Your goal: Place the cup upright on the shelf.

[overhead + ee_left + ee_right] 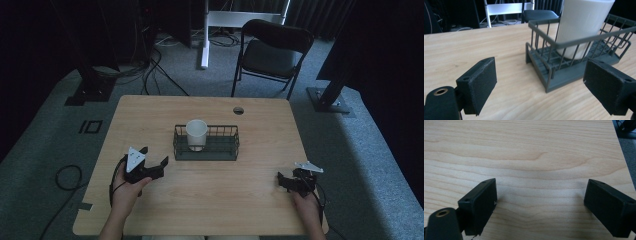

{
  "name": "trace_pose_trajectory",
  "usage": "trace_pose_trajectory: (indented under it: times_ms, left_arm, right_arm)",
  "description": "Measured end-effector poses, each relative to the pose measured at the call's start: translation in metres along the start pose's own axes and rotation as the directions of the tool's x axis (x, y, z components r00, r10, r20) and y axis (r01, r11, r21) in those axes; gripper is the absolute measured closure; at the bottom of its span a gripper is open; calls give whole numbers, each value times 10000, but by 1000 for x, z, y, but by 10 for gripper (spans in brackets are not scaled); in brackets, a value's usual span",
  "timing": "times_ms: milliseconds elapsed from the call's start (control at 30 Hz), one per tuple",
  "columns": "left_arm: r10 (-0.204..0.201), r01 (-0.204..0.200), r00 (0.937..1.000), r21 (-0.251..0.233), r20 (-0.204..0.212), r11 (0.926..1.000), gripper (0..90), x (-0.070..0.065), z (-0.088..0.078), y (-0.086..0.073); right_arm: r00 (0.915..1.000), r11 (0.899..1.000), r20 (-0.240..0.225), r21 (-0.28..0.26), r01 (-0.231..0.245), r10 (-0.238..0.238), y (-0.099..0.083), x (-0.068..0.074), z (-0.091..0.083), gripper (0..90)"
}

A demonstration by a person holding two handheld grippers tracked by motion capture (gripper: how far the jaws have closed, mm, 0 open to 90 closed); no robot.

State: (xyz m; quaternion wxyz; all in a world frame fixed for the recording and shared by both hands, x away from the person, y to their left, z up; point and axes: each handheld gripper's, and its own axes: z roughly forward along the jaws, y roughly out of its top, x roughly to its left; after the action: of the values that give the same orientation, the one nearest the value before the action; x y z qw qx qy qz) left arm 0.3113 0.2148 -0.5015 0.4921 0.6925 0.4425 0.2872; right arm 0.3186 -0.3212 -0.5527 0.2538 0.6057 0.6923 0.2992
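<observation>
A: What is the room like around the counter (210, 195)?

B: Dim, with grey carpet. A black folding chair (270, 50) stands beyond the far edge, toward the far right corner, and a white frame leg (205, 45) rises past the far edge near its middle. Black stands sit on the floor off the far left and far right corners, and cables (150, 70) trail across the carpet off the far left.

A: And the counter itself?

B: Light wood grain, with a round cable hole (238, 110) near the far edge, right of the middle. A dark wire basket (225, 150) sits about at the centre, and a white cup (196, 134) stands upright in its left end.

A: Where are the hands?

B: The left hand-held gripper (152, 159) is near the left edge, just left of the basket and apart from it. Its jaws are spread wide and hold nothing; in the left gripper view the basket's near corner lies between them, farther off. The right hand-held gripper (286, 182) lies low near the near right corner, jaws also spread wide, with bare wood between them.
</observation>
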Motion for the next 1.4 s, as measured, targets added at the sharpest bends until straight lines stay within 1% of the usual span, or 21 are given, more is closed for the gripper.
trace_pose_trajectory:
  times_ms: [167,233,267,367,433,500,667,700,833,933,967,1033,1100,1133,1200,1233,1267,1300,1333,1367,1400]
  left_arm:
    - [-70,69,9999,88,111,9999,121,4,-7,-11]
    - [-36,34,9998,109,209,9999,122,4,-10,-14]
    - [39,-44,9997,192,237,9998,122,4,-12,-16]
    - [-14,6,9997,320,260,9995,122,5,-16,-21]
    - [11,-20,9998,468,193,9989,122,6,-19,-24]
    - [-121,111,9998,520,186,9986,122,8,-23,-27]
    - [-241,238,9997,759,35,9968,122,11,-31,-37]
    - [-347,342,9994,860,47,9957,122,13,-32,-40]
    - [-401,398,9992,1189,-4,9921,121,17,-37,-48]
    - [-586,612,9980,1308,-236,9895,122,22,-41,-54]
    - [-725,762,9968,1372,-323,9876,121,23,-43,-55]
    - [-815,883,9954,1554,-496,9839,122,27,-45,-58]
    - [-965,1096,9920,1759,-816,9783,121,31,-47,-61]
    - [-1082,1256,9889,1859,-1015,9745,121,34,-48,-62]
    - [-1118,1385,9845,2078,-1354,9683,122,37,-50,-64]
    - [-1178,1493,9804,2058,-1576,9671,121,39,-51,-64]
    - [-1137,1533,9763,2172,-1844,9640,122,42,-53,-64]
    - [-1137,1582,9736,2262,-1978,9612,121,44,-53,-65]
    - [-1257,1761,9686,2355,-2144,9558,122,46,-54,-66]
    - [-1369,1903,9650,2378,-2238,9525,122,48,-55,-66]
    - [-1497,2090,9581,2386,-2441,9484,122,50,-56,-66]
  right_arm:
    - [10000,10000,-2,-4,-3,3,0,0,0,108]
    - [10000,10000,-1,-4,-1,1,0,0,0,108]
    - [10000,10000,-1,-2,-1,1,0,0,0,108]
    - [10000,10000,-2,-3,-4,4,0,0,0,108]
    - [10000,10000,11,2,-18,18,0,0,0,108]
    - [10000,10000,19,-4,-24,24,0,0,0,108]
    - [10000,10000,19,-3,-27,27,0,0,0,108]
    - [10000,10000,21,-4,-26,26,0,0,0,108]
    - [10000,10000,25,-7,-30,30,0,0,0,108]
    - [10000,10000,27,-7,-27,27,0,0,0,108]
    - [10000,10000,24,-9,-27,27,0,0,0,108]
    - [10000,10000,25,-6,-28,28,0,0,0,108]
    - [10000,10000,27,-6,-32,32,0,0,0,108]
    - [10000,10000,25,-8,-28,28,0,0,0,108]
    - [10000,10000,26,-7,-27,27,0,0,0,108]
    - [10000,10000,33,-8,-33,33,0,0,0,108]
    - [10000,10000,33,-12,-39,39,0,0,0,108]
    - [10000,10000,32,-6,-33,33,0,0,0,108]
    - [10000,10000,33,-8,-33,33,0,0,0,108]
    - [10000,10000,33,-6,-33,33,0,0,0,108]
    - [10000,10000,30,-5,-38,38,0,0,0,108]
